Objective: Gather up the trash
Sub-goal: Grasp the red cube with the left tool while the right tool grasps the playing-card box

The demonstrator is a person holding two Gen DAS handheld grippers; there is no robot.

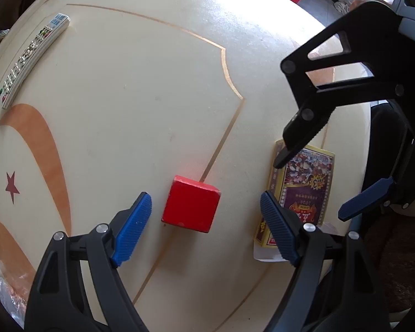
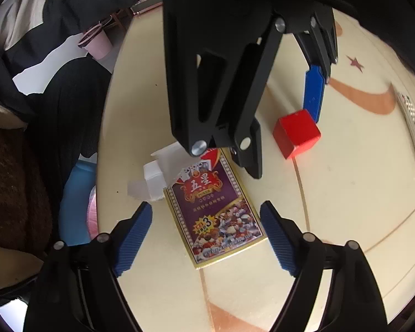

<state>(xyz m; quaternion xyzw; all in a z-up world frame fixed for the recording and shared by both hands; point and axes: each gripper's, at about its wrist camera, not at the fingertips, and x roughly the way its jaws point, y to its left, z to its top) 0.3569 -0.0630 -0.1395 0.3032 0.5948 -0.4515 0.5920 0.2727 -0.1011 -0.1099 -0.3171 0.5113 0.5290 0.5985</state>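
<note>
A red cube (image 1: 191,203) sits on the cream table (image 1: 124,110), between the blue pads of my left gripper (image 1: 206,228). That gripper is open and its pads stand clear of the cube on both sides. To the right lies a purple playing-card box (image 2: 215,210) flat near the table edge. My right gripper (image 2: 206,238) is open and straddles it without touching. A small white carton with torn flaps (image 2: 155,177) rests against the box's far end. In the right wrist view the left gripper (image 2: 287,138) hangs over the red cube (image 2: 296,134). In the left wrist view the right gripper (image 1: 315,191) is above the card box (image 1: 304,191).
A white remote control (image 1: 33,58) lies at the far left side of the table. A crinkled plastic bag (image 1: 5,290) sits at the near left. The table edge runs close beside the card box; past it are a person's dark clothing (image 2: 69,105) and a pink bin (image 2: 96,44).
</note>
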